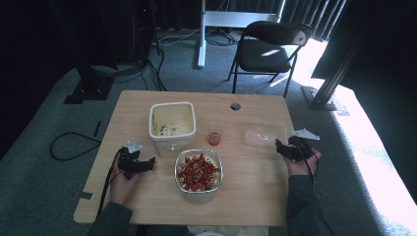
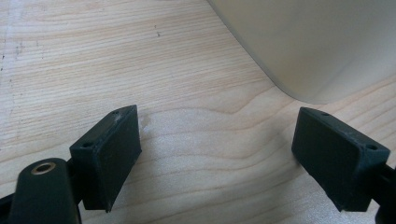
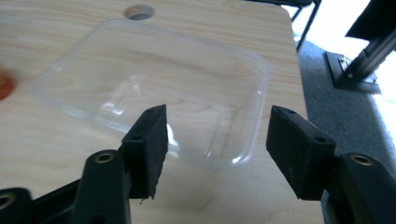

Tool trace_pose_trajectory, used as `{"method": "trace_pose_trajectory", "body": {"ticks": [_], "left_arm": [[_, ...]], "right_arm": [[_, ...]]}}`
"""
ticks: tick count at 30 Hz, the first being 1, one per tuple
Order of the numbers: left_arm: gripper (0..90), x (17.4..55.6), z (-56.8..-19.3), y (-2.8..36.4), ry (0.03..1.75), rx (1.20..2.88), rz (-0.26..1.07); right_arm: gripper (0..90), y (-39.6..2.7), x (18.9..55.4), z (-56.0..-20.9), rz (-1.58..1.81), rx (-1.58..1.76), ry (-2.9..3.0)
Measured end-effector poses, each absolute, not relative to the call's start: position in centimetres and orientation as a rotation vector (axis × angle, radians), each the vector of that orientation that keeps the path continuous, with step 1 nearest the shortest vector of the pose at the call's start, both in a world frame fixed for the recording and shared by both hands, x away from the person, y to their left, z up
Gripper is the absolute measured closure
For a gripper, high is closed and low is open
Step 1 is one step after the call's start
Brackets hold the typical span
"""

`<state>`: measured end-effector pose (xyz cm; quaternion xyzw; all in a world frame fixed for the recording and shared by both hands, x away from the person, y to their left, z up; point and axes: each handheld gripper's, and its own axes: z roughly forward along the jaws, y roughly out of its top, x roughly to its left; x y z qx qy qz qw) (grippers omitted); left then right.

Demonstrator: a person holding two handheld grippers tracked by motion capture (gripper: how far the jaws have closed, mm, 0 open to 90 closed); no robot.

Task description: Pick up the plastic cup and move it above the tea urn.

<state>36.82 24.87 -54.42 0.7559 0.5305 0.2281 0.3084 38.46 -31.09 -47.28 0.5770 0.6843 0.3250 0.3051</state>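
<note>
High view: a wooden table [image 1: 255, 187] occupies the centre of the frame, with a person's forearms entering from the bottom edge. The left gripper [image 1: 147, 162] lies at lower left of the tabletop, held in the left hand [image 1: 120, 179]; the right gripper [image 1: 281, 147] lies at right of centre, held in the right hand [image 1: 299, 164]. A cream tub [image 1: 172, 125] stands left of centre, with some pale contents inside that are too small to identify. Just below and right of it sits a clear bowl [image 1: 198, 175] filled with red and pale pieces. A small orange cup [image 1: 214, 137] stands between the tub and a clear lid [image 1: 263, 136], which lies flat at the right of the tabletop. A round hole [image 1: 235, 105] marks the table near its far edge. A black folding chair [image 1: 268, 49] stands on the grey floor at upper centre.

Left gripper view: the jaws stand wide apart with nothing between them, low over bare wood [image 2: 140, 60]. The curved tub wall [image 2: 317, 42] fills the upper right, just beyond the right-hand jaw.

Right gripper view: the jaws are likewise spread and empty. The lid [image 3: 154, 88] lies directly ahead, its near rim just beyond the jaw tips and apart from them. The hole [image 3: 138, 11] appears at top, the cup [image 3: 4, 84] at the left edge.
</note>
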Motion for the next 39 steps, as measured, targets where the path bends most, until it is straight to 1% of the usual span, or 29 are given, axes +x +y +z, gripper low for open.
{"method": "trace_pose_trajectory", "body": {"ticks": [1,3,4,8,11,13,17,23,24,25,26,29,30,31,32,33,36,37,38,39], "left_arm": [[16.2,36.8,-54.4,24.9,1.402,1.998,0.604],[16.2,36.8,-54.4,24.9,1.402,1.997,0.604],[16.2,36.8,-54.4,24.9,1.402,1.996,0.604],[16.2,36.8,-54.4,24.9,1.402,1.996,0.604],[16.2,36.8,-54.4,24.9,1.403,1.996,0.603],[16.2,36.8,-54.4,24.9,1.402,1.997,0.604],[16.2,36.8,-54.4,24.9,1.402,1.997,0.604],[16.2,36.8,-54.4,24.9,1.402,1.998,0.604],[16.2,36.8,-54.4,24.9,1.402,1.998,0.604],[16.2,36.8,-54.4,24.9,1.402,1.997,0.604],[16.2,36.8,-54.4,24.9,1.402,1.997,0.604],[16.2,36.8,-54.4,24.9,1.402,1.998,0.604],[16.2,36.8,-54.4,24.9,1.403,1.997,0.603],[16.2,36.8,-54.4,24.9,1.403,1.997,0.603],[16.2,36.8,-54.4,24.9,1.402,1.997,0.604],[16.2,36.8,-54.4,24.9,1.402,1.997,0.604],[16.2,36.8,-54.4,24.9,1.403,1.995,0.604],[16.2,36.8,-54.4,24.9,1.403,1.995,0.604],[16.2,36.8,-54.4,24.9,1.403,1.994,0.604],[16.2,36.8,-54.4,24.9,1.403,1.994,0.604]], "right_arm": [[42.5,-31.7,40.1,-47.7,0.837,1.573,1.8],[45.5,-32.3,41.3,-48.3,0.842,1.621,1.797],[45.5,-32.3,41.3,-48.3,0.842,1.621,1.797],[55.7,-33.4,43.2,-49.9,0.862,1.748,1.809],[73.6,-33.7,43.7,-50.6,0.921,1.788,1.821],[83.9,-33.5,43.5,-50.3,0.95,1.782,1.807],[86.3,-33.1,43.1,-49.6,0.993,1.759,1.8],[87.2,-31.6,42.6,-47.0,1.046,1.697,1.79],[87.2,-31.6,42.6,-47.0,1.046,1.697,1.79],[87.3,-31.4,42.5,-46.5,1.061,1.685,1.789],[87.3,-31.0,42.4,-45.0,1.089,1.666,1.77],[87.3,-30.6,42.3,-44.1,1.1,1.644,1.764],[87.3,-30.3,42.3,-43.1,1.12,1.633,1.758],[87.3,-30.3,42.3,-43.1,1.12,1.633,1.758],[87.3,-30.0,42.3,-42.3,1.15,1.621,1.754],[87.3,-30.0,42.3,-42.3,1.15,1.621,1.754],[87.3,-28.8,42.5,-40.4,1.192,1.591,1.76],[87.3,-28.8,42.5,-40.4,1.192,1.591,1.76],[87.3,-28.0,42.7,-39.4,1.211,1.568,1.764],[87.3,-28.0,42.7,-39.4,1.211,1.568,1.764]]}}
